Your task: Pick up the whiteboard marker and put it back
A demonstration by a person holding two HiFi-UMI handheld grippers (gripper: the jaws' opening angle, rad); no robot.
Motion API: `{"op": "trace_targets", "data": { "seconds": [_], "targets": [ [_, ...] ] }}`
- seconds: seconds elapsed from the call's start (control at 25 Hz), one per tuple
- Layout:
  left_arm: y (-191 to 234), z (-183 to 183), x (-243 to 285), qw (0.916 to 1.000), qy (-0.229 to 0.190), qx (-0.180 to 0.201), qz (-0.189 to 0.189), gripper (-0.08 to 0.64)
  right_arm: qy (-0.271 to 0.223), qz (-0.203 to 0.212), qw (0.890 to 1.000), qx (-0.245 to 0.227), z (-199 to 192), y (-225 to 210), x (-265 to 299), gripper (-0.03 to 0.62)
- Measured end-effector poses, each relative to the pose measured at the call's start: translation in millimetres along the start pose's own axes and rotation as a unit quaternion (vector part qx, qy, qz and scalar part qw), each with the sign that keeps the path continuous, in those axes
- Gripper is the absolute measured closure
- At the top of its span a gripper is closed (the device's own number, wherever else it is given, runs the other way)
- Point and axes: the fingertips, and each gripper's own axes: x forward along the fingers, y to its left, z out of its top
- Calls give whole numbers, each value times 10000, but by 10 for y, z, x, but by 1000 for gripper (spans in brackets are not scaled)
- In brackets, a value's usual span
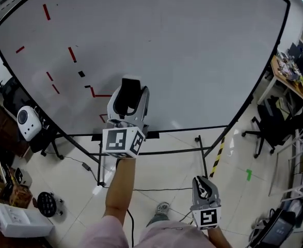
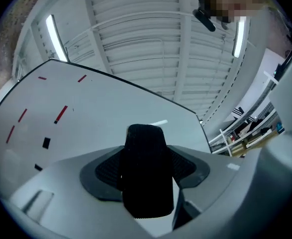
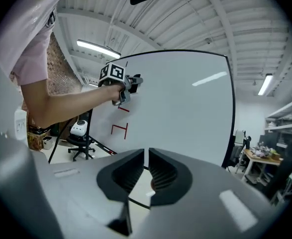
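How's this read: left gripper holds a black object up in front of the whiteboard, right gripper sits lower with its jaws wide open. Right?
Not quite. The right gripper's jaws are closed together with nothing between them, as the right gripper view shows. The rest stands: the left gripper holds a black object up in front of the whiteboard, and the right one sits lower.

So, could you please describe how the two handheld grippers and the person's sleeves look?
Both the left gripper and the right gripper have pale grey bodies, black ribbed jaw pads and a white cube with black square markers. The sleeves are short and pale pink.
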Motion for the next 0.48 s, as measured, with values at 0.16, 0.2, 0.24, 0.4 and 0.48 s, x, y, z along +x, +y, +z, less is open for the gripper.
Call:
{"op": "trace_targets", "data": {
  "seconds": [0.16, 0.2, 0.24, 0.4, 0.48],
  "targets": [
    [275, 8, 436, 9978, 57, 519, 398, 291, 189, -98, 9997, -79, -89, -156, 227, 561],
    [343, -14, 525, 9958, 113, 744, 521, 291, 242, -101, 9996, -84, -107, -170, 275, 561],
    [411, -42, 614, 9924, 200, 1023, 657, 291, 291, -97, 9995, -106, -129, -183, 319, 561],
    [582, -116, 867, 9808, 390, 1708, 854, 291, 462, -77, 9989, -80, -163, -173, 448, 561],
    [622, -175, 912, 9829, 360, 1628, 786, 291, 507, -78, 9987, -58, -176, -169, 488, 561]
  ]
}}
